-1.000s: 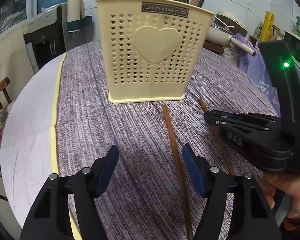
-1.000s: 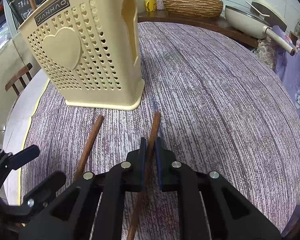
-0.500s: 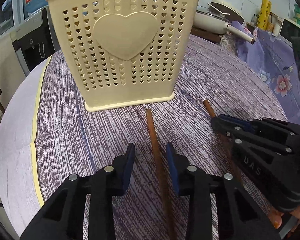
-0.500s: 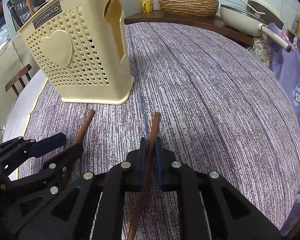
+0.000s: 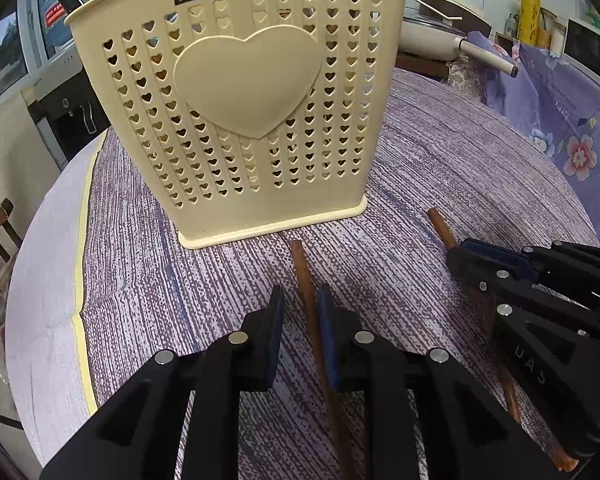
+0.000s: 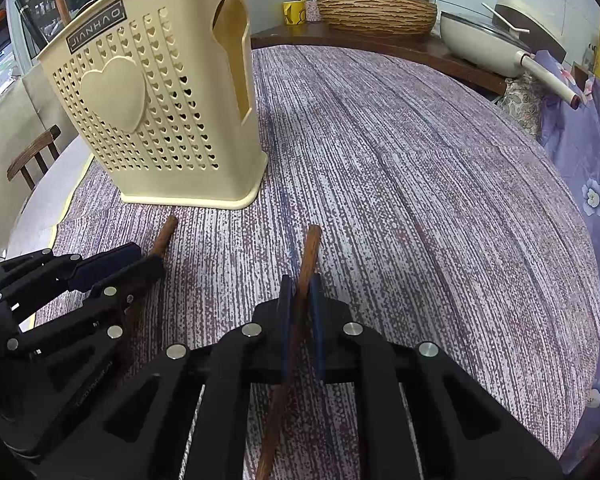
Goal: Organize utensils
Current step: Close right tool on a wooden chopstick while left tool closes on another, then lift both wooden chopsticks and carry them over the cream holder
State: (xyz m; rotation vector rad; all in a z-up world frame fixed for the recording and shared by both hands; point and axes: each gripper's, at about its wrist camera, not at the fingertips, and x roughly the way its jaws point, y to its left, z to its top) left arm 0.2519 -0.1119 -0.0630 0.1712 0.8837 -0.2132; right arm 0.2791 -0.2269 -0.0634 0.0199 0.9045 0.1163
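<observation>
A cream utensil holder (image 5: 260,120) with heart-shaped holes stands upright on the purple tablecloth (image 5: 440,168); some handles poke out of its top. Two brown chopsticks lie in front of it. My left gripper (image 5: 300,304) straddles the left chopstick (image 5: 302,268); its jaws are closing, the right pad is at the stick and a gap shows on the left. The right gripper (image 6: 300,292) is shut on the right chopstick (image 6: 310,252), which rests on the cloth. In the right wrist view the holder (image 6: 160,120) is at far left and the left gripper (image 6: 140,260) below it.
A white pan (image 6: 480,44) and a woven basket (image 6: 376,10) stand on the wooden counter behind the table. A flowered purple cloth (image 5: 560,120) hangs at the right. A wooden chair (image 6: 32,156) is past the table's left edge, where a yellow strip (image 5: 80,280) runs.
My left gripper has moved closer to the holder and over the left chopstick, and its jaws have narrowed around it. The right gripper has stayed shut on its chopstick.
</observation>
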